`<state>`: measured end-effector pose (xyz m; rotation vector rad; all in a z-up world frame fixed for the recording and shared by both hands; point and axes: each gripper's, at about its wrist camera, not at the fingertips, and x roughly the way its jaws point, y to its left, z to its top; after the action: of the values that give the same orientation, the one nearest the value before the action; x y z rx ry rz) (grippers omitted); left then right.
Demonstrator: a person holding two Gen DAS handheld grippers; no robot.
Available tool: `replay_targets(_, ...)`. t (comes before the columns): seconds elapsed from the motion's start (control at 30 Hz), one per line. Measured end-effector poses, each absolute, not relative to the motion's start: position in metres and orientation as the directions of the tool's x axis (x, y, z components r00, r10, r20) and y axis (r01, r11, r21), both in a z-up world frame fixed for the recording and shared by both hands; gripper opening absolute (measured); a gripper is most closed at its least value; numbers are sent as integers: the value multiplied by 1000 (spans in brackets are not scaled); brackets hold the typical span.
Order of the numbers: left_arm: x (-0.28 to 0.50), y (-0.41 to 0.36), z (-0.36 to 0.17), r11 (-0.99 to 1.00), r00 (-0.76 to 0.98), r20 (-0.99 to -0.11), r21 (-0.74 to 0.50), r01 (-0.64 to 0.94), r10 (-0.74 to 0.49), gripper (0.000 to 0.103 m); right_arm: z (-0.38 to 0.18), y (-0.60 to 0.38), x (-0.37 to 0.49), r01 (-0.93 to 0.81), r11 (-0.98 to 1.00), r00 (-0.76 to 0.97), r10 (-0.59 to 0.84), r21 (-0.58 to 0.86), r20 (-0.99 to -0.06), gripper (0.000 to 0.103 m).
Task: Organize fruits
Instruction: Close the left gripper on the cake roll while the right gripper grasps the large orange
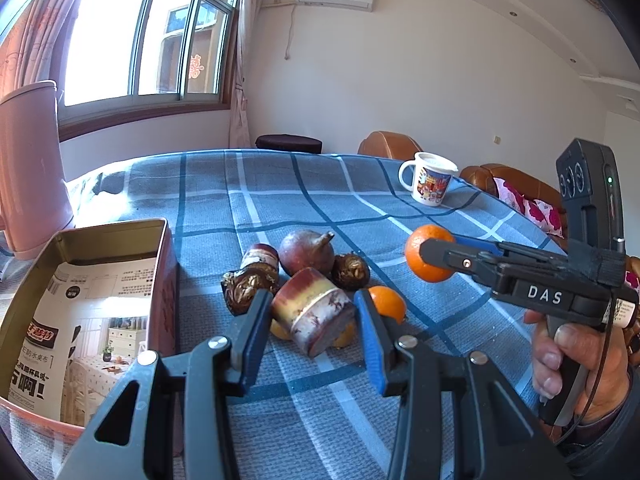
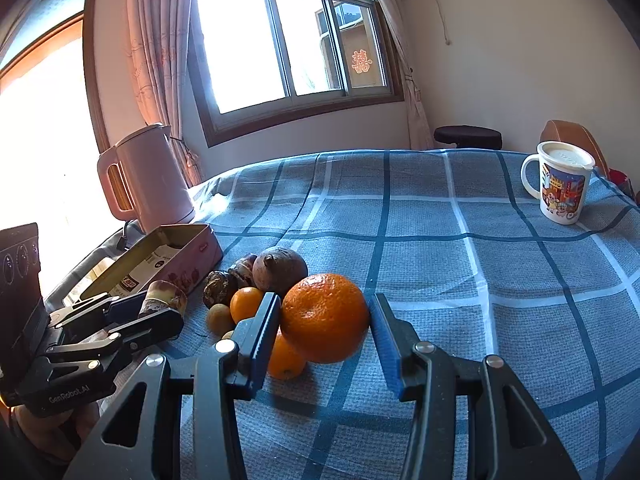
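Note:
My left gripper [image 1: 314, 312] is shut on a short purple-and-yellow sugarcane piece [image 1: 314, 312] and holds it above the fruit pile; it also shows in the right wrist view [image 2: 164, 298]. My right gripper [image 2: 324, 320] is shut on a large orange [image 2: 325, 322], lifted above the cloth; the orange shows in the left wrist view [image 1: 430, 254]. On the cloth lie a purple round fruit [image 1: 306, 252], another sugarcane piece [image 1: 260, 260], dark water chestnuts [image 1: 352, 272] and small oranges [image 1: 386, 302]. An open tin box [image 1: 80, 304] stands at the left.
A blue checked tablecloth [image 2: 460, 280] covers the table. A pink kettle [image 2: 150, 176] stands at the back left behind the tin. A white printed mug [image 2: 562, 180] stands at the far right. Brown chairs [image 1: 390, 144] stand beyond the table's edge.

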<state>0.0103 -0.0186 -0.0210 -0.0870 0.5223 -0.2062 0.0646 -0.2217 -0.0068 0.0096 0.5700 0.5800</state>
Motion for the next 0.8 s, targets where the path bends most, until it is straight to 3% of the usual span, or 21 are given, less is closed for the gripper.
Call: replay_targets(0.8, -6, -22, -16, 982, 888, -418, -103, 160, -189, 44, 0, -227, 51, -534, 833, 721, 539, 147, -436, 48)
